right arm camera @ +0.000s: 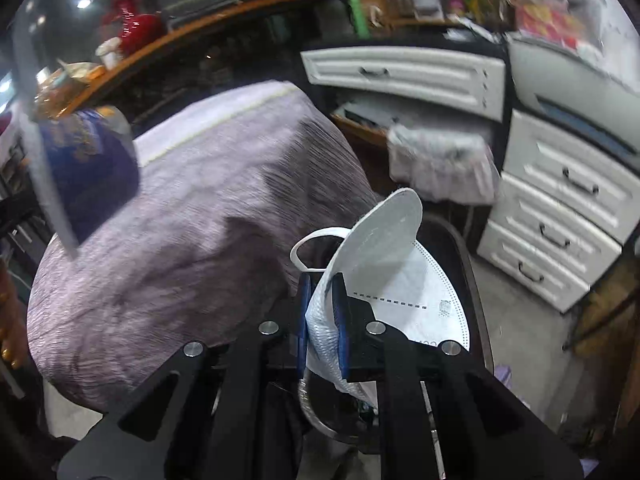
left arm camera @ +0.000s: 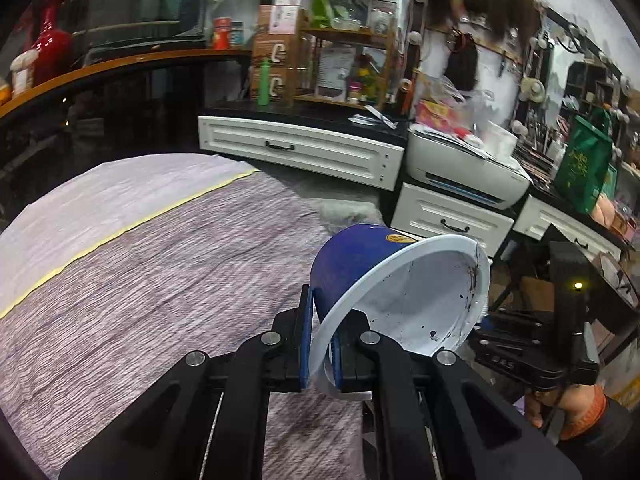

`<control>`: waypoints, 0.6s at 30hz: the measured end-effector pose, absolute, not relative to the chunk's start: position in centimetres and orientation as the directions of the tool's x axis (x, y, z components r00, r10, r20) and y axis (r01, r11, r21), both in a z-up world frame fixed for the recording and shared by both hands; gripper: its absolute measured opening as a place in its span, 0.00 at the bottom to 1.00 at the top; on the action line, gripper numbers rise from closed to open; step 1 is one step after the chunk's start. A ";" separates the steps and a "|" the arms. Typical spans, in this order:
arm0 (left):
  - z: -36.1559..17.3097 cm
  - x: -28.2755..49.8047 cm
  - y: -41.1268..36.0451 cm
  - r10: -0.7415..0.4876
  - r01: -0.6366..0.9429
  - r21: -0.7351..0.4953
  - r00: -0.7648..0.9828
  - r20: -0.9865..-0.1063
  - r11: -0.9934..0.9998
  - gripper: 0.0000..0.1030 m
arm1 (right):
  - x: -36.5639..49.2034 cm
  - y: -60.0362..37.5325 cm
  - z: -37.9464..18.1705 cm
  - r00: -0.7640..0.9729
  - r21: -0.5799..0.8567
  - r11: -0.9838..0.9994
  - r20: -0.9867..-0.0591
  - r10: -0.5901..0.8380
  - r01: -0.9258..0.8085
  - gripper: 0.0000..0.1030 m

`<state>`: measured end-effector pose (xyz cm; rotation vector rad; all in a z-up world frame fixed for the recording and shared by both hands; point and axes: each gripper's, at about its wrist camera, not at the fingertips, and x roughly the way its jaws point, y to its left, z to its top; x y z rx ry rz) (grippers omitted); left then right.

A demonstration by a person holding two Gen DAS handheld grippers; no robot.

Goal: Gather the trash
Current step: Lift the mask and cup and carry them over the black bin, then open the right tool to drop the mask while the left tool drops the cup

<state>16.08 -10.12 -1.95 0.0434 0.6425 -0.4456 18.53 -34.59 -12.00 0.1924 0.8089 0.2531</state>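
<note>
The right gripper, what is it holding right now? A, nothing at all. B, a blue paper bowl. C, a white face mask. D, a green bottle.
C: in the right wrist view the right gripper is shut on a folded white face mask, its ear loop sticking out to the left; the blue bowl is in the left gripper.

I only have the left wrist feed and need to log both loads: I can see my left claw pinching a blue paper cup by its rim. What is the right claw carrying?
Observer: The right claw is shut on a white face mask.
Operator: Is the mask's ear loop free?
Observer: Yes, one ear loop arcs out to the left of the claw, touching nothing.
Operator: Any bin ahead?
Observer: A bin lined with a pale bag stands beside the white drawers.
</note>
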 end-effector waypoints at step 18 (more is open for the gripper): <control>-5.7 16.6 -17.3 -0.443 0.528 -0.082 0.607 -0.660 0.846 0.08 | 19.4 -38.7 -17.2 0.625 0.284 0.959 -0.751 0.211 0.017 0.59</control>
